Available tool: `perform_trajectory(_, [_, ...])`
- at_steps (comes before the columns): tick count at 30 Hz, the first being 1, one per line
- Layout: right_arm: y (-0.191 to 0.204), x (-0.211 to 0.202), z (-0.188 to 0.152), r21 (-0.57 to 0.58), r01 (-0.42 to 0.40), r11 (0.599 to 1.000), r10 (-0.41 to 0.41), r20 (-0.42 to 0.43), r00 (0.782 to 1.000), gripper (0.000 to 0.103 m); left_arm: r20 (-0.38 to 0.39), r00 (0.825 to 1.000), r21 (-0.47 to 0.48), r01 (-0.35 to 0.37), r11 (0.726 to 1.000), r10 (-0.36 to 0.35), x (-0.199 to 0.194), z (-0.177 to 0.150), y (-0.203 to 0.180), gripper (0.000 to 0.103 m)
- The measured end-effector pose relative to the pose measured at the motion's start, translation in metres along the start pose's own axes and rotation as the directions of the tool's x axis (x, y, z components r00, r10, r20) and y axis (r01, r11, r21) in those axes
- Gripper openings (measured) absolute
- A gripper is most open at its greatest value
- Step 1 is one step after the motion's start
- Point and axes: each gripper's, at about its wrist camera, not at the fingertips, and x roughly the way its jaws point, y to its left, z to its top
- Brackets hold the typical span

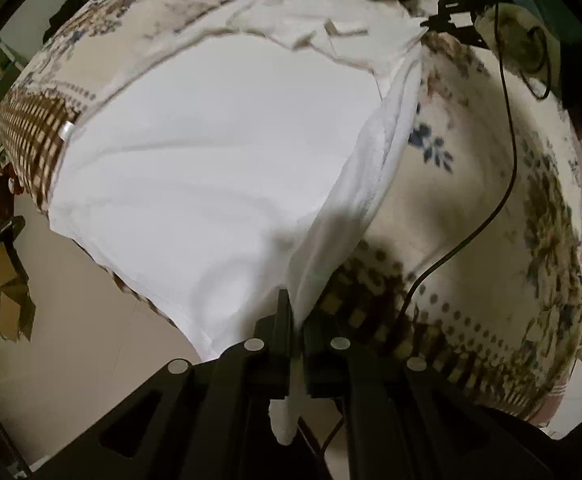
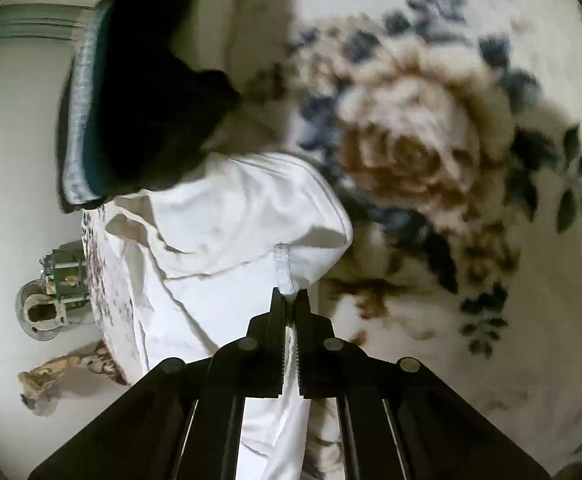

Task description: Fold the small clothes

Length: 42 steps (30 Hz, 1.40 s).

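Observation:
A small white garment (image 1: 211, 152) lies spread on a floral blanket (image 1: 471, 184), its right edge lifted in a fold. My left gripper (image 1: 295, 320) is shut on that lifted edge, with cloth hanging through between the jaws. In the right wrist view the same white garment (image 2: 227, 216) is bunched, and my right gripper (image 2: 289, 300) is shut on its stitched hem, holding it above the blanket's (image 2: 423, 148) big brown rose.
A black cable (image 1: 507, 120) runs across the blanket on the right. A dark garment (image 2: 151, 92) with a grey-blue band lies past the white one. Beige floor (image 1: 83, 320) shows beyond the blanket's edge, with cardboard scraps (image 1: 11, 300) at the left.

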Motion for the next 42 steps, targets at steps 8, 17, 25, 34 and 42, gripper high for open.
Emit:
perform_trajectory(8, [0.101, -0.044, -0.008, -0.108, 0.078, 0.991, -0.071, 0.062, 0.996, 0.003, 0.041, 0.996, -0.064, 0.080, 0.995, -0.078, -0.029, 0.041, 0.067, 0.002])
perform_trajectory(17, [0.261, 0.021, -0.006, -0.253, 0.277, 0.927, -0.261, 0.098, 0.960, 0.003, 0.063, 0.993, -0.155, 0.112, 0.982, -0.103, -0.030, 0.089, 0.199, 0.002])
perform_trajectory(25, [0.329, 0.144, 0.005, -0.307, 0.458, 0.834, -0.454, 0.090, 0.887, 0.003, 0.016, 0.992, -0.211, 0.124, 0.970, -0.123, 0.048, 0.117, 0.285, 0.002])
perform_trajectory(34, [0.307, 0.148, -0.025, -0.266, 0.323, 0.908, -0.350, -0.061, 0.935, 0.056, -0.069, 0.988, -0.319, 0.111, 0.941, -0.140, 0.070, 0.094, 0.347, 0.027])
perform_trajectory(42, [0.215, 0.106, -0.176, -0.124, 0.206, 0.971, -0.232, -0.262, 0.937, 0.057, -0.068, 0.971, -0.315, 0.197, 0.928, -0.229, 0.059, 0.098, 0.352, 0.055])
